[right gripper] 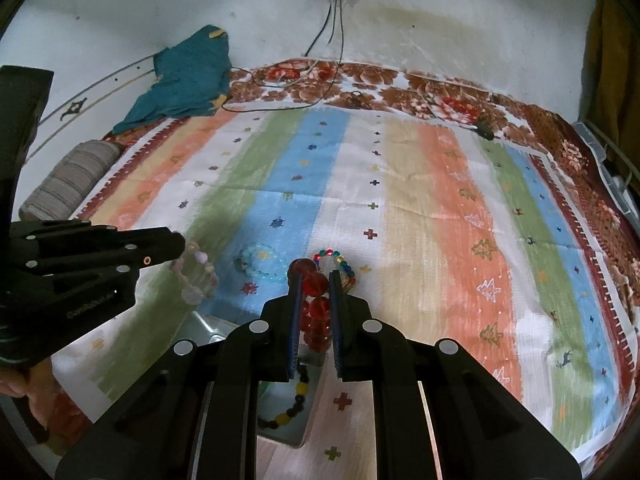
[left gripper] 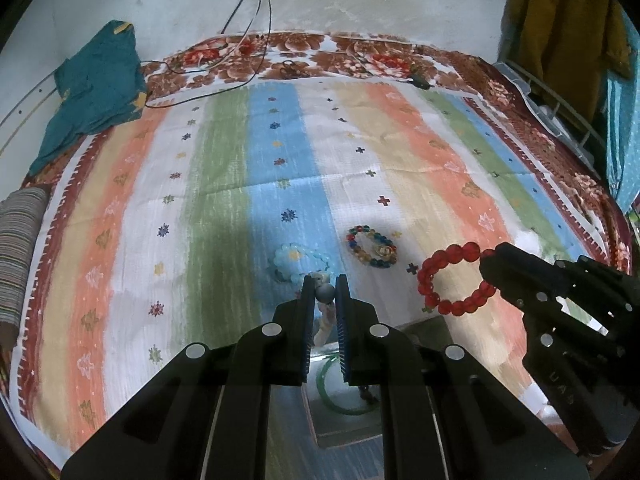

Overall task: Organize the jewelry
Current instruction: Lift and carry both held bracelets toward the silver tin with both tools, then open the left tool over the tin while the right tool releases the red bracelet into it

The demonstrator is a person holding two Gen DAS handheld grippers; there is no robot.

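My left gripper is shut on a pale pink and grey bead bracelet, which hangs from it in the right wrist view. My right gripper is shut on a red bead bracelet, seen as a ring in the left wrist view. A light blue bead bracelet and a multicoloured bead bracelet lie on the striped cloth ahead. Below the grippers an open box holds a green bangle and a dark and yellow bead string.
A teal cloth lies at the far left by the wall. A striped bolster sits at the left edge. Cables run down the wall onto the bed. A wire rack and hanging clothes stand at the right.
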